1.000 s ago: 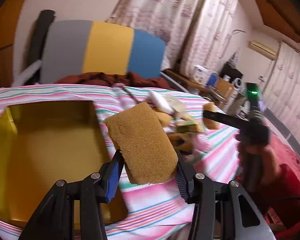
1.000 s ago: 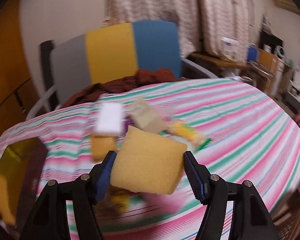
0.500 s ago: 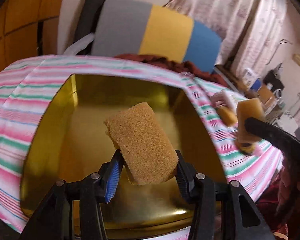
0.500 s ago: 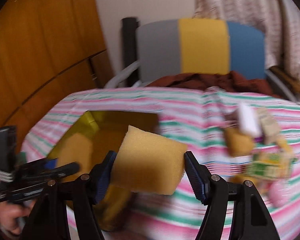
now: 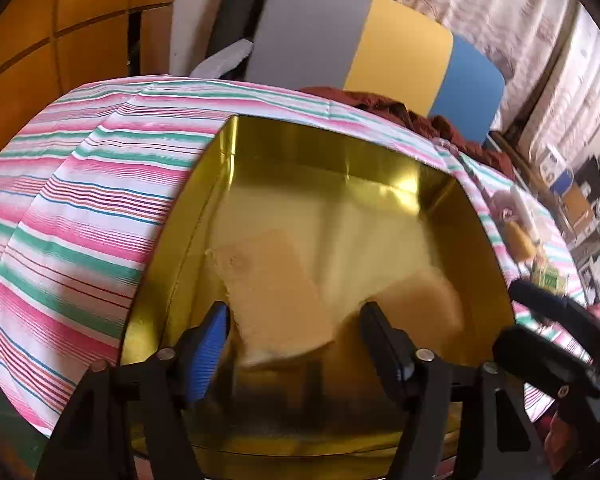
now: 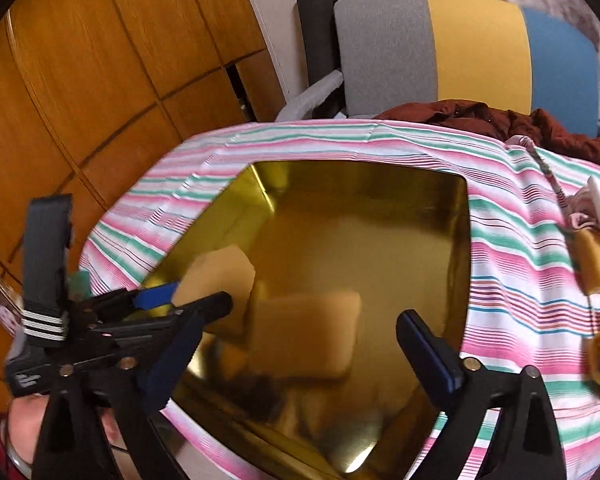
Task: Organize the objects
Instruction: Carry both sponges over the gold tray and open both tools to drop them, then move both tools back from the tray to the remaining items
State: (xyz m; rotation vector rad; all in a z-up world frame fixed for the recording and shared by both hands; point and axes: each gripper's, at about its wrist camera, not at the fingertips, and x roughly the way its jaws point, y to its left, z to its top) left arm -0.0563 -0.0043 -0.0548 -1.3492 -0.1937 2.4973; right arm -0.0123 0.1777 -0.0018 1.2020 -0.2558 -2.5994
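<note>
Hovering over the gold tray (image 6: 452, 248) on the striped bench: left hand-held gripper (image 5: 292, 336) and right hand-held gripper (image 6: 300, 344), jaws just opened, both sponges (image 5: 276, 292) (image 6: 304, 336) released, dropping inside for sorting.

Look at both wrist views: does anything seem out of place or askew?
Both sponges, brown and yellow, sit tilted and blurred over the gold box, released, not yet settled. More items remain loose on the striped tablecloth.
</note>
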